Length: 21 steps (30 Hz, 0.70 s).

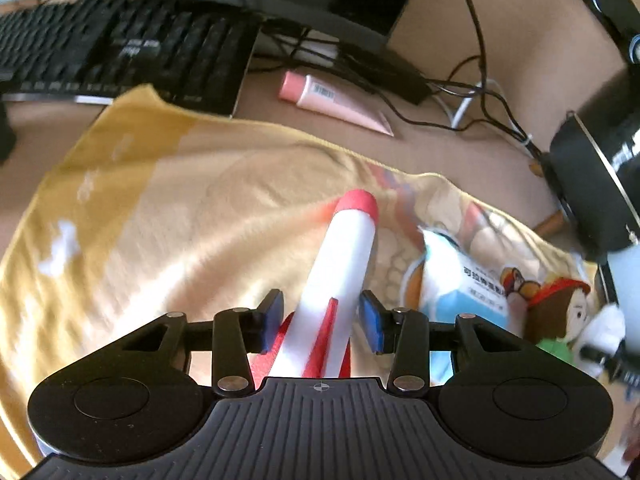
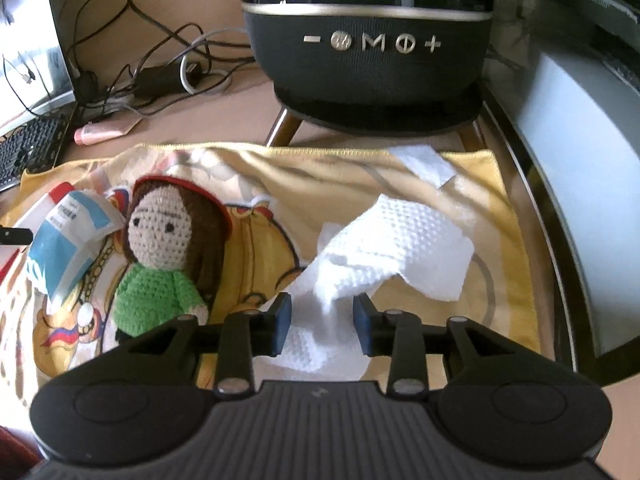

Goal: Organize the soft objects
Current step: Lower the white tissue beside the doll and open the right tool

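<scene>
A white foam rocket [image 1: 340, 280] with a red nose is seen between the pads of the left tongs [image 1: 320, 318], which stand apart around its body above a yellow printed towel [image 1: 160, 216] spread on the tabletop [image 1: 440, 80]. The right tongs [image 2: 322, 318] are also held apart, with crumpled white paper towel [image 2: 384, 248] between them; a crocheted doll [image 2: 164, 256] and a blue tissue packet [image 2: 68, 236] lie on the towel nearby

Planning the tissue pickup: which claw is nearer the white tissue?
Right. The right claw straddles the tissue; the left claw is off around the rocket.
</scene>
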### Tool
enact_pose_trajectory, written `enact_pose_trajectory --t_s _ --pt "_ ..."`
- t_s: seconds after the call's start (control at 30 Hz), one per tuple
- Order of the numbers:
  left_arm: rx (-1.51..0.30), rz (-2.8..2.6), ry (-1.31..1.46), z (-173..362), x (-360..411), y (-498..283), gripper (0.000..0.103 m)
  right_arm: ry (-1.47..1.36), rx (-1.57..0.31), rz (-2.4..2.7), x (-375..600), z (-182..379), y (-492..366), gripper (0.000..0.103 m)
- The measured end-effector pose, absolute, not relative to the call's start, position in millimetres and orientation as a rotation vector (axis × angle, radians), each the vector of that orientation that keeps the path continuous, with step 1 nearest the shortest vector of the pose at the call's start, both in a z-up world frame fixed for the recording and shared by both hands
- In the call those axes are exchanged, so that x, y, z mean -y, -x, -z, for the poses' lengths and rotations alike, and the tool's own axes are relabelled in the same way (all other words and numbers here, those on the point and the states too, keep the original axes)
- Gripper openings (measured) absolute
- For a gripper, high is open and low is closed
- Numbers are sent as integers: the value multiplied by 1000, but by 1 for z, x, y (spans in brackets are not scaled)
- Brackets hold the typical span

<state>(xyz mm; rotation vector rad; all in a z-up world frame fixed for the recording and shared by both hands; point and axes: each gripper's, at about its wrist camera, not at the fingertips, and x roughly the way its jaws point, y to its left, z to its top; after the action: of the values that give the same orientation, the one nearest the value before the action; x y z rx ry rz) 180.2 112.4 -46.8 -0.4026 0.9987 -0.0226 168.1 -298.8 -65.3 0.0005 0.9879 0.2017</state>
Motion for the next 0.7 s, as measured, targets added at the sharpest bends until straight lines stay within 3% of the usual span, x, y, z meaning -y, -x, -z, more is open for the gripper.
enact_pose_trajectory --t_s 0.13,0.2,0.33,0.53,0.7 --pt "-992 51 379 49 -97 -175 87 -2 -993 -220 292 65 -160 45" --pt "-980 57 362 46 -96 -173 94 5 -997 -242 285 63 -154 50" --pt "-935 64 351 34 -100 -168 96 74 -994 -233 272 56 -143 72" --pt "-862 130 312 23 -106 -160 100 71 -865 -150 275 37 -125 75" --pt "-893 150 344 39 -118 -159 101 130 -756 -191 256 18 -124 83"
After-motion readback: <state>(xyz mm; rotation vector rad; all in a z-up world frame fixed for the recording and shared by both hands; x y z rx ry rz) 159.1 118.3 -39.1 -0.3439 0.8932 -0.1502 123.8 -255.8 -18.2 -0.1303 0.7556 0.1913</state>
